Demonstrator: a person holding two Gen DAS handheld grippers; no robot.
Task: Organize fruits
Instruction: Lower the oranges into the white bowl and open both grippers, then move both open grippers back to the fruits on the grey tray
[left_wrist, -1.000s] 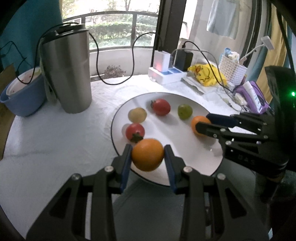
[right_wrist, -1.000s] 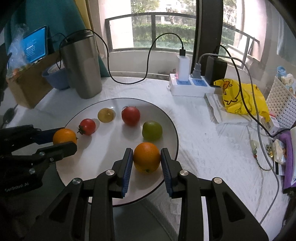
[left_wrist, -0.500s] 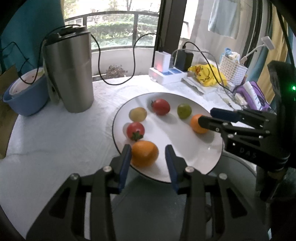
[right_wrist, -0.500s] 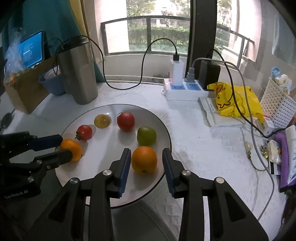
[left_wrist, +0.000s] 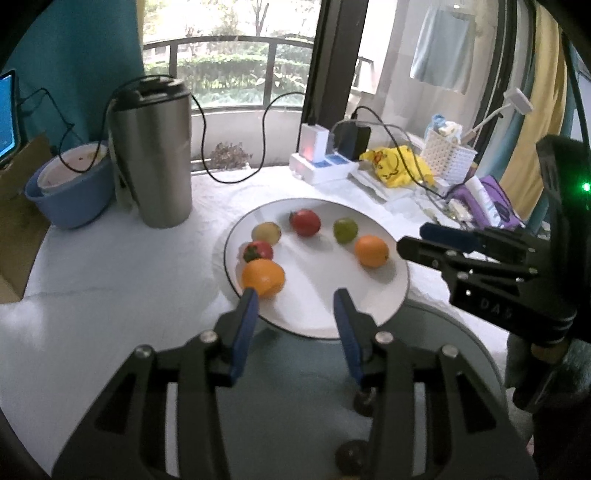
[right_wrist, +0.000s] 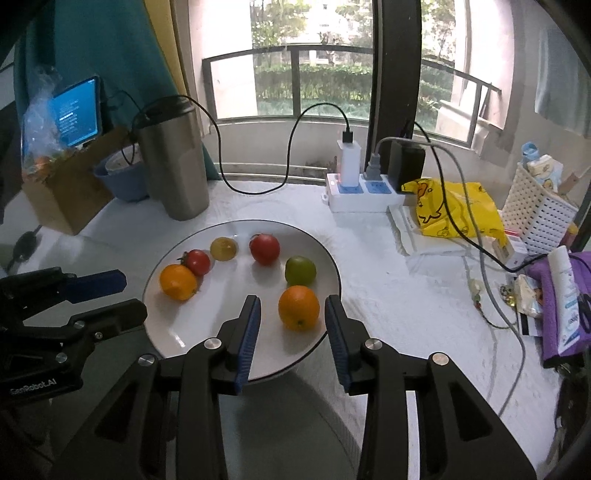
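A white plate (left_wrist: 317, 314) (right_wrist: 207, 332) holds several fruits in an arc: two oranges, two red tomatoes, a yellow fruit and a green fruit. My left gripper (left_wrist: 295, 299) is open and empty; the left orange (left_wrist: 263, 277) (right_wrist: 178, 282) lies on the plate just beyond its left finger. My right gripper (right_wrist: 291, 306) is open and empty; the right orange (right_wrist: 298, 307) (left_wrist: 371, 251) rests on the plate between its fingertips, apart from both. A red tomato (right_wrist: 198, 261) touches the left orange.
A steel tumbler (right_wrist: 173, 158) and a blue bowl (left_wrist: 70, 188) stand at the back left. A power strip with chargers (right_wrist: 362, 184), a yellow bag (right_wrist: 454, 206), a white basket (right_wrist: 539, 210) and purple items (right_wrist: 561, 306) crowd the right. Cables trail across the white cloth.
Both grippers opened, let their oranges down onto the plate and drew back toward the near edge. The oranges now lie free on the plate.
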